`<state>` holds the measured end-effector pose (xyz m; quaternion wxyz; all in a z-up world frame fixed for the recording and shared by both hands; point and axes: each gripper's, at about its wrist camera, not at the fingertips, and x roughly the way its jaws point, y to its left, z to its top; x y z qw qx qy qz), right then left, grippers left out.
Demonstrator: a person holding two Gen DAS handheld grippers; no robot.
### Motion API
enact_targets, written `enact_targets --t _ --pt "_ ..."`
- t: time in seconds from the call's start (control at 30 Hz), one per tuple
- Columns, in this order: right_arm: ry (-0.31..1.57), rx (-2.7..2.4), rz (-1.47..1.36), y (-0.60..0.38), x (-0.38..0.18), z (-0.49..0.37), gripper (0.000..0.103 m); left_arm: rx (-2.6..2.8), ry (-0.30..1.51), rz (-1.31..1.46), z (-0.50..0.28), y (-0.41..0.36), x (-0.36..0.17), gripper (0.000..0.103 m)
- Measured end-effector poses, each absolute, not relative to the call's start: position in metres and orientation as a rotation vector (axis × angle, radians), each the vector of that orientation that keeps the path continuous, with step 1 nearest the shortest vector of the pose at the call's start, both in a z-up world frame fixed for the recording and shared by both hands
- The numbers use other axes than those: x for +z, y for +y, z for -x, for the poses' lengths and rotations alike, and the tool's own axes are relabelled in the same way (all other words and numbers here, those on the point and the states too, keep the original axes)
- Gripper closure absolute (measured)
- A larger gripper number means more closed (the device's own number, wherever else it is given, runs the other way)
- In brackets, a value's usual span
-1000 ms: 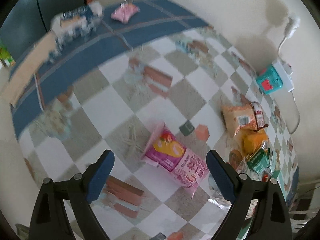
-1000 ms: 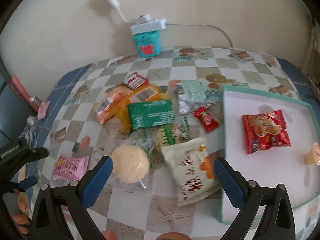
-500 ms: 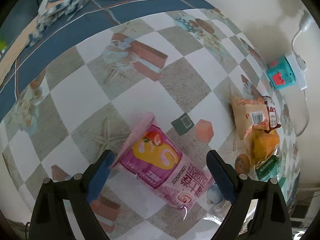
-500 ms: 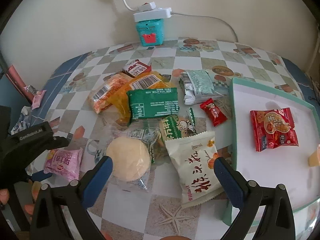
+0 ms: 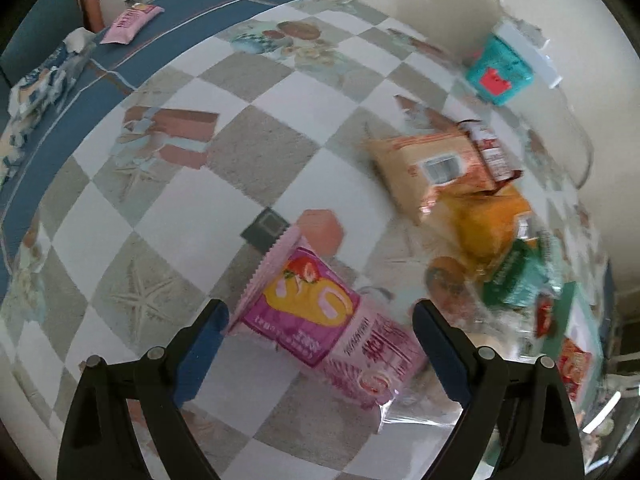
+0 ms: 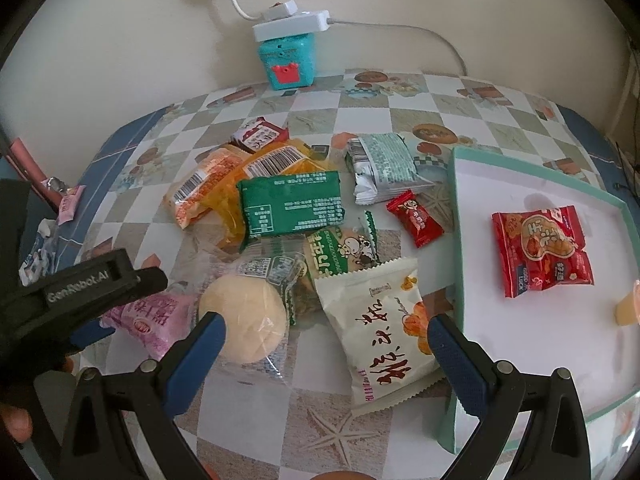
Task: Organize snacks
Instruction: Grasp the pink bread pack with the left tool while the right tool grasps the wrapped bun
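Note:
A pink snack packet point(image 5: 320, 320) lies on the checkered table between the open fingers of my left gripper point(image 5: 320, 344); it also shows in the right wrist view point(image 6: 152, 316), partly under the left gripper. My right gripper point(image 6: 326, 348) is open and empty above a white chip bag point(image 6: 384, 332) and a round bun in clear wrap point(image 6: 244, 320). A pile of snacks lies beyond: a green packet point(image 6: 292, 204), orange packets point(image 6: 224, 184), a silver-green packet point(image 6: 384, 168) and a small red packet point(image 6: 416, 218). A white tray point(image 6: 460, 208) holds a red packet point(image 6: 540, 250).
A teal box point(image 6: 286, 62) under a white power strip stands at the wall. A small pink packet point(image 5: 130, 24) and a crumpled wrapper point(image 5: 40, 84) lie on the blue table border. A yellowish object point(image 6: 628, 310) sits at the tray's right edge.
My left gripper has moved closer to the pink packet and turned right, so the packet lies between its fingers. My right gripper has moved slightly nearer the pile.

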<state>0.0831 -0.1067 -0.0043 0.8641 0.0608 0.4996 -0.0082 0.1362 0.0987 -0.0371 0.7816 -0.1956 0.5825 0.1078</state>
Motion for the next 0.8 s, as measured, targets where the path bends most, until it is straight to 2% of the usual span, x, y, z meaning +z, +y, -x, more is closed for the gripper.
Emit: enact_targets --t 0.4,0.57,0.8 --pt "1.061 -0.015 -0.121 -0.104 -0.009 -0.084 0.001 0.261 1.338 0.346 -0.129 0.111 -0.049 0.009" --pt "1.057 0.011 -0.109 -0.095 -0.009 -0.082 0.001 0.292 1.31 0.395 -0.119 0.131 -0.044 0.009" --pt "1.066 0.073 -0.088 -0.071 -0.016 -0.085 0.004 0.238 1.295 0.392 -0.129 0.121 -0.046 0.01"
